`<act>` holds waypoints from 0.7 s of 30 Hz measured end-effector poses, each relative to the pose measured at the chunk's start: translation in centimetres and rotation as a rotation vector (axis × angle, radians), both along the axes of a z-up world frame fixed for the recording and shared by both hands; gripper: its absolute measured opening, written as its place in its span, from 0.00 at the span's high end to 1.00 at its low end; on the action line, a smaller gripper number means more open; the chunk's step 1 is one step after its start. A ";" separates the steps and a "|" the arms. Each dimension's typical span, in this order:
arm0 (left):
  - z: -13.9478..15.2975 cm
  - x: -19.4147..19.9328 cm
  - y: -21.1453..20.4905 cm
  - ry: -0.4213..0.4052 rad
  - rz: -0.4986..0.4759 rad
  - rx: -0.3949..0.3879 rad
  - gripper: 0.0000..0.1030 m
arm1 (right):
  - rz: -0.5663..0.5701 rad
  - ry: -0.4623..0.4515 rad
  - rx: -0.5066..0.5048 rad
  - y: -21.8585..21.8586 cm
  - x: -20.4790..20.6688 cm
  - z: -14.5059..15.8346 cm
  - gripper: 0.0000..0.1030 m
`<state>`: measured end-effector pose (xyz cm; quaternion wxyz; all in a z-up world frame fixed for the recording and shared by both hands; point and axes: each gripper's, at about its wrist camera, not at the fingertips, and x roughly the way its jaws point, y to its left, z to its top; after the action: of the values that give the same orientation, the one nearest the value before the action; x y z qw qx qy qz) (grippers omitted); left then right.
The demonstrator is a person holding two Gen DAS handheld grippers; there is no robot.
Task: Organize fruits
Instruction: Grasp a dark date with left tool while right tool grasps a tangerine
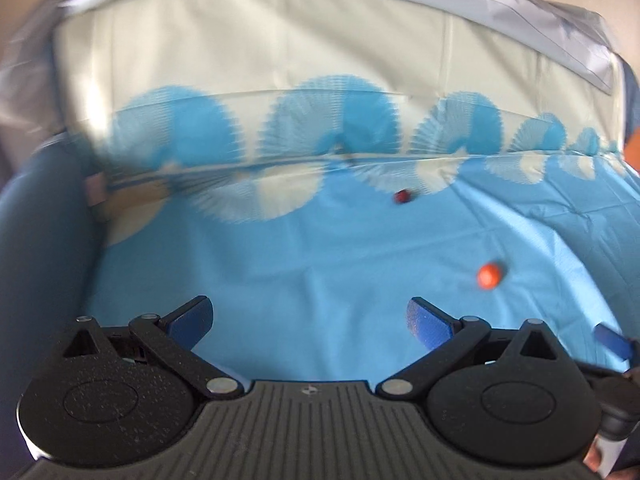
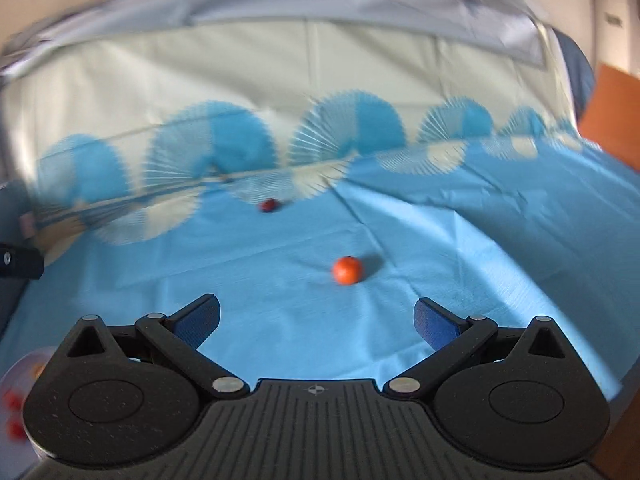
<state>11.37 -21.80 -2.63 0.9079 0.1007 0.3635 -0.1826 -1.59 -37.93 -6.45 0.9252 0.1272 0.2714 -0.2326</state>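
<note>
**Two fruits still loose on the cloth, both grippers empty**

An orange fruit (image 2: 348,270) lies on the blue tablecloth (image 2: 280,340), and it serves as the landmark here. A smaller dark red fruit (image 2: 269,205) sits well beyond it and to its left, near the fan-patterned border of the cloth. The two are well apart.

The right gripper (image 2: 316,322) has its jaws spread wide with nothing between them; the orange fruit lies just ahead of it, close to centre. The left gripper (image 1: 310,320) is likewise wide apart and empty, with the orange fruit (image 1: 490,275) ahead and off to its right.

At the lower left edge of the right wrist view a pale container (image 2: 18,392), blurred, seems to hold a few red and orange pieces, so some sorting looks done. Judging by this, at least two fruits remain to collect, the orange one likely first.
</note>
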 end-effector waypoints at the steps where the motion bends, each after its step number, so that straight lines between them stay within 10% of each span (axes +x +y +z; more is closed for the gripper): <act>1: -1.1 1.8 -1.8 0.007 -0.013 0.004 0.00 | -0.025 0.008 0.020 -1.2 1.5 -0.8 0.01; 11: -11.2 17.4 -15.6 0.037 -0.127 0.033 0.00 | -0.207 0.095 0.035 -9.4 13.7 -9.9 0.01; 21: -16.6 23.7 -24.3 0.052 -0.296 0.133 0.00 | -0.210 0.136 0.001 -9.3 15.0 -12.3 0.01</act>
<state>35.12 -46.05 -19.20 0.8527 0.2083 0.3795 -0.2925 13.41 -47.19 -18.73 0.8751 0.1391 0.3189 -0.3363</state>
